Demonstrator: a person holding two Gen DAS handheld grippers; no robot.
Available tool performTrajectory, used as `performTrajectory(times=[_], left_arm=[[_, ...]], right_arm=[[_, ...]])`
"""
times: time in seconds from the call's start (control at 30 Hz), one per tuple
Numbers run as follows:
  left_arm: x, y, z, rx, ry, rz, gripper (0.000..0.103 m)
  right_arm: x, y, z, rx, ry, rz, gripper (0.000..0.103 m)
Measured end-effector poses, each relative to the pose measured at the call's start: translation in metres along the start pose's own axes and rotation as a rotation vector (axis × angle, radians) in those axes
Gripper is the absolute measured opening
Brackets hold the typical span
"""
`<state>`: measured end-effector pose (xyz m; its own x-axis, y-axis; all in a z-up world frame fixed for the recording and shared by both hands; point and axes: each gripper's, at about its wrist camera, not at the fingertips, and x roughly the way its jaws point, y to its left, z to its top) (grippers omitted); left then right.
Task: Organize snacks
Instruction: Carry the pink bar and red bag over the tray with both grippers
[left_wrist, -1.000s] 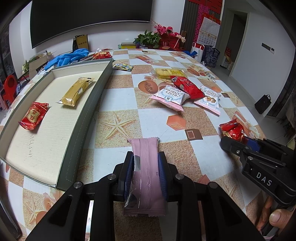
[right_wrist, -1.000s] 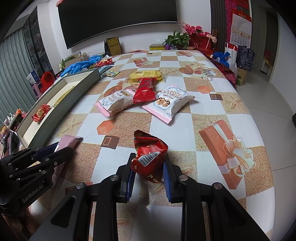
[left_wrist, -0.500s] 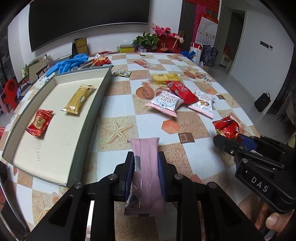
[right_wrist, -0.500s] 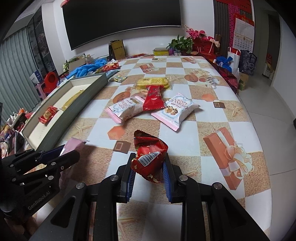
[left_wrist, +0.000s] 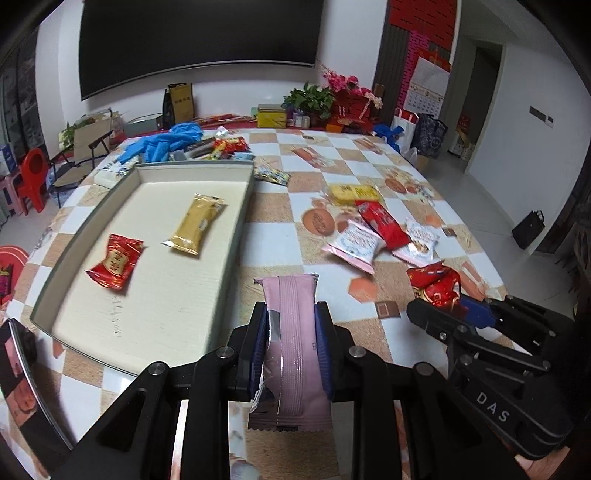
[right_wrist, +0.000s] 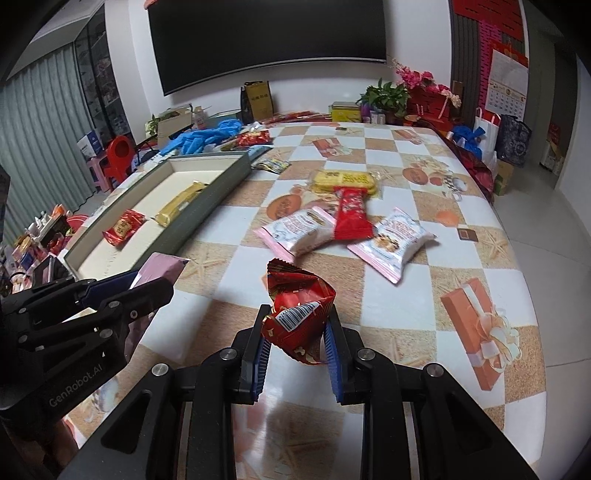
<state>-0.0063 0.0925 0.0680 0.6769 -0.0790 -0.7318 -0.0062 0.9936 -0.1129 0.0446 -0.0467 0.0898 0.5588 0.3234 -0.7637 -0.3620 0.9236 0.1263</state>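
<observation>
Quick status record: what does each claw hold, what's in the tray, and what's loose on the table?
left claw: shut on pink packet
right claw: shut on red packet
tray: holds gold bar and small red pack
loose on table: yellow pack, red bar, two pink-edged cracker bags

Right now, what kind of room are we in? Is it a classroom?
Maybe a classroom or meeting room, used for storage too. A long black board fills the far wall, a calendar hangs beside it, and boxes, bags and a red plastic chair crowd the edges.
</observation>
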Motion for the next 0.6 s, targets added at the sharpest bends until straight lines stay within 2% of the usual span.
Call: performTrajectory(times=[0.23,0.6], left_arm=[[0.004,0.043,0.01,-0.086,0.02,0.056,0.027],[0.014,0.088,0.027,-0.141,0.039,0.141,0.027]], right_arm=[[0.003,0.037,0.027,-0.073,-0.016,0.066,0.028],[0.029,0.096,0.067,-0.161,-0.024,0.146,0.028]])
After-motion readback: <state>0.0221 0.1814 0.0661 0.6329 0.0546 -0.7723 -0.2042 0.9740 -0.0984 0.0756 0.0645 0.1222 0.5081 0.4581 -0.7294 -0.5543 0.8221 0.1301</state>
